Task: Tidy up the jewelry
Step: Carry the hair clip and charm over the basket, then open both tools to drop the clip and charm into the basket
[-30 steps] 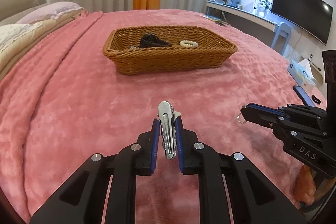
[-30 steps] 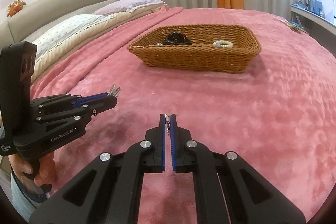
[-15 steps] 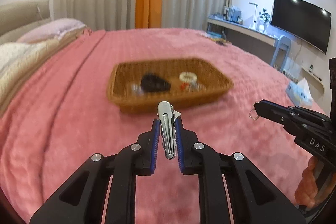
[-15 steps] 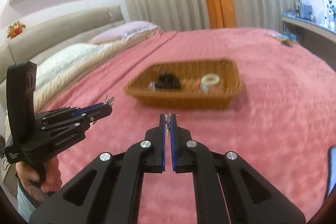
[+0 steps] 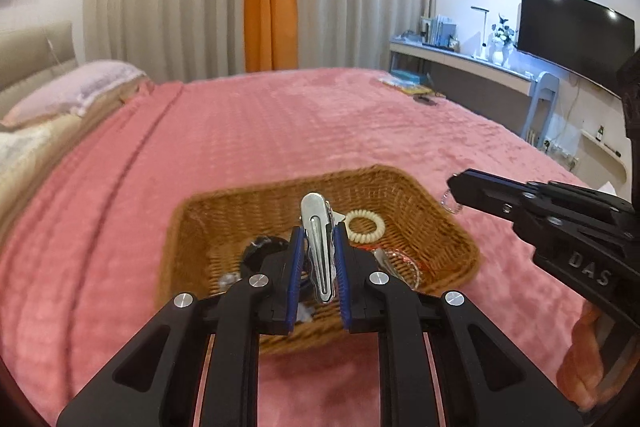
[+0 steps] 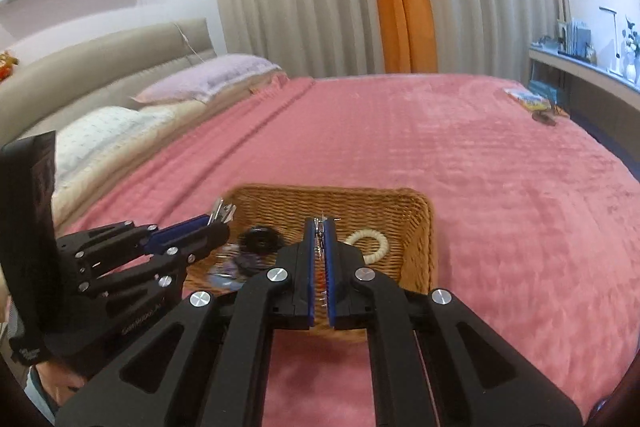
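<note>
A silver hair clip (image 5: 318,247) is clamped in the left gripper (image 5: 317,259) and a small earring-like piece (image 6: 319,229) in the right gripper (image 6: 319,247), both held above the wicker basket (image 5: 436,223) on the bed (image 5: 280,123), so release into it is judged next.

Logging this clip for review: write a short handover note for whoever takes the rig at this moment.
Left claw: shut on a silver hair clip, held over the wicker basket.
Right claw: shut on a small thin metal piece, also above the basket.
In the basket: cream coil hair tie, a black item, other small pieces.
Done: both pieces carried to the basket.
Left: release both into it.
</note>
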`<state>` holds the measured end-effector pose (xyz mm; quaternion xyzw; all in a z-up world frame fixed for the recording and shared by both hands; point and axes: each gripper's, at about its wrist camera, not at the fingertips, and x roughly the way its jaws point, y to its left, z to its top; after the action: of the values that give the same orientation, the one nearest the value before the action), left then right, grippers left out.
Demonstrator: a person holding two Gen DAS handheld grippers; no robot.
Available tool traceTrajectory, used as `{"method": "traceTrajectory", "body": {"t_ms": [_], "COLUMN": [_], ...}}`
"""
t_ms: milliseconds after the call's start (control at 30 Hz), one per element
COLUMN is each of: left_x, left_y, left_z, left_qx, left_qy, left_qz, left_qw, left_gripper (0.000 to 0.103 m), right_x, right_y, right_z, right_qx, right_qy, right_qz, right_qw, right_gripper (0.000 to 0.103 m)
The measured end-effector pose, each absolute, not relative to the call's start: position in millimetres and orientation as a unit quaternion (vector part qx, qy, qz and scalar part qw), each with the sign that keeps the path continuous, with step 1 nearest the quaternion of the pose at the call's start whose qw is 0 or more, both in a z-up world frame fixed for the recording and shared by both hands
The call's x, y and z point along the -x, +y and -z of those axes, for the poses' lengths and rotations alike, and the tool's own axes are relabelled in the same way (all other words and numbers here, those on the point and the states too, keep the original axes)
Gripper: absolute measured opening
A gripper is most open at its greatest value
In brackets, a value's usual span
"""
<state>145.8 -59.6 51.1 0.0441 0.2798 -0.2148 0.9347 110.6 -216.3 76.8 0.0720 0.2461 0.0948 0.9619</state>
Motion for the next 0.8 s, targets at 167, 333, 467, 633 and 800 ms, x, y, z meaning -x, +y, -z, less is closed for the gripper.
{"method": "traceTrajectory", "body": {"t_ms": [167, 333, 467, 633, 800], "left_x": [-170.7, -180.1, -181.2, -169.9, -149.7], "left_y": [-65.1, -69.0, -62.6, -54.4, -43.1], "left_z": [-19.1, -3.2, -2.4, -16.8, -37.5], "left_qx": [-0.039, -0.041, -0.029, -0.012, 0.002], "left_qy": [0.319, 0.342, 0.345, 0.325, 0.307], "left_qz": [0.219, 0.222, 0.227, 0.224, 0.22], "left_qw": [0.921, 0.912, 0.91, 0.919, 0.926], "left_gripper": [0.014, 0.015, 0.021, 0.05, 0.057], "right_x": [-149.2, -161.0, -159.1, -149.2, -130.1], "right_y": [-225.5, -226.7, -230.8, -233.7, -238.0], "right_z": [-46.3, -25.0, -24.1, -30.4, -47.5], "right_qx": [-0.092, -0.098, -0.102, -0.112, -0.123], "right_qy": [0.297, 0.332, 0.332, 0.329, 0.314], "right_qz": [-0.092, -0.083, -0.076, -0.085, -0.09], "right_qw": [0.946, 0.934, 0.935, 0.934, 0.937], "right_gripper": [0.003, 0.003, 0.004, 0.009, 0.026]}}
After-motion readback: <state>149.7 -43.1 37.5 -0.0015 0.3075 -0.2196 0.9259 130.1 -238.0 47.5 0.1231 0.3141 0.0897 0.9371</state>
